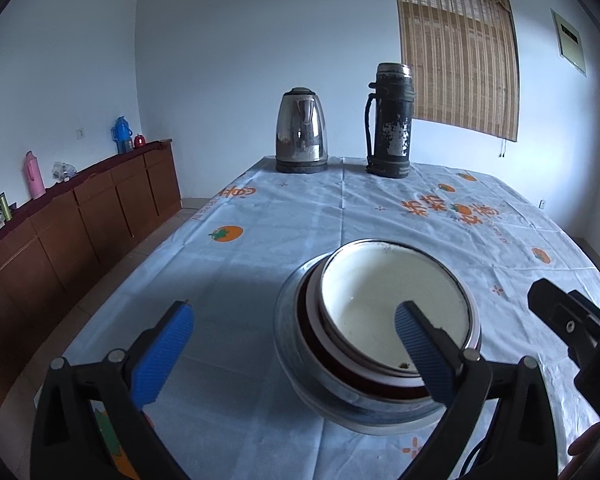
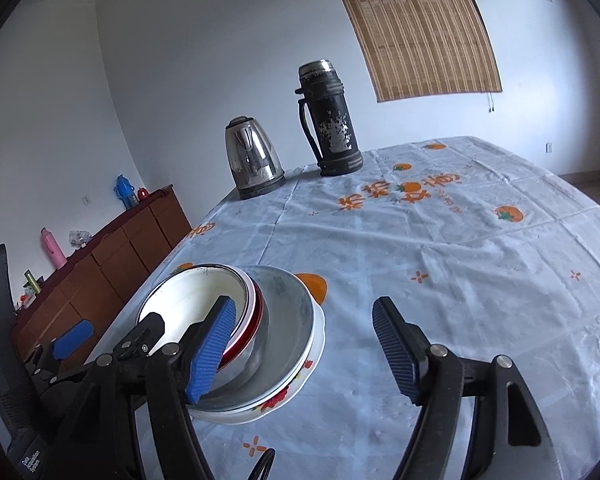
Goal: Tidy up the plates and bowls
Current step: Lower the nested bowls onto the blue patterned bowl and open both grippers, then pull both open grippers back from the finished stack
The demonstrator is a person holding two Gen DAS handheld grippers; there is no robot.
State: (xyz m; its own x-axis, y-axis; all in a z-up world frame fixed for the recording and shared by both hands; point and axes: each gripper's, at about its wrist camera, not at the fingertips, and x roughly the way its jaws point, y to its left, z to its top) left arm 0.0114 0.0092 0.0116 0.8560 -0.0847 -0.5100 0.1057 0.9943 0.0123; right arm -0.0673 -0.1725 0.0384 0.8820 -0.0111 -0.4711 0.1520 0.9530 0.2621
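Left wrist view, stack: a nested stack of dishes [image 1: 376, 336] stands on the near right part of the light blue tablecloth with orange fruit prints [image 1: 260, 248]. On top sits a white enamel bowl with a dark rim [image 1: 396, 304], inside a red-edged bowl [image 1: 312, 320], inside a grey metal bowl [image 1: 292, 320].
Left wrist view, left gripper [image 1: 292, 356]: the blue-padded jaws stand wide and hold nothing. The right pad is in front of the white bowl; whether it touches cannot be told.
Left wrist view, far side: a steel electric kettle [image 1: 301, 132] and a worn black thermos flask [image 1: 390, 120] stand at the far edge, well apart from the stack.
Right wrist view, stack: here the same stack is near left, and its lowest piece shows as a white plate with red flower print [image 2: 300, 380].
Right wrist view, right gripper [image 2: 304, 352]: the jaws are wide and empty. The left pad is over the stack's near side, the right pad over bare cloth.
Handling: the dishes are probably stiff, smooth and slippery, and the plate is likely fragile. The whole stack looks heavy for one gripper.
Where to hold: the rim seems the best place, with one pad inside and one outside, taking one bowl at a time.
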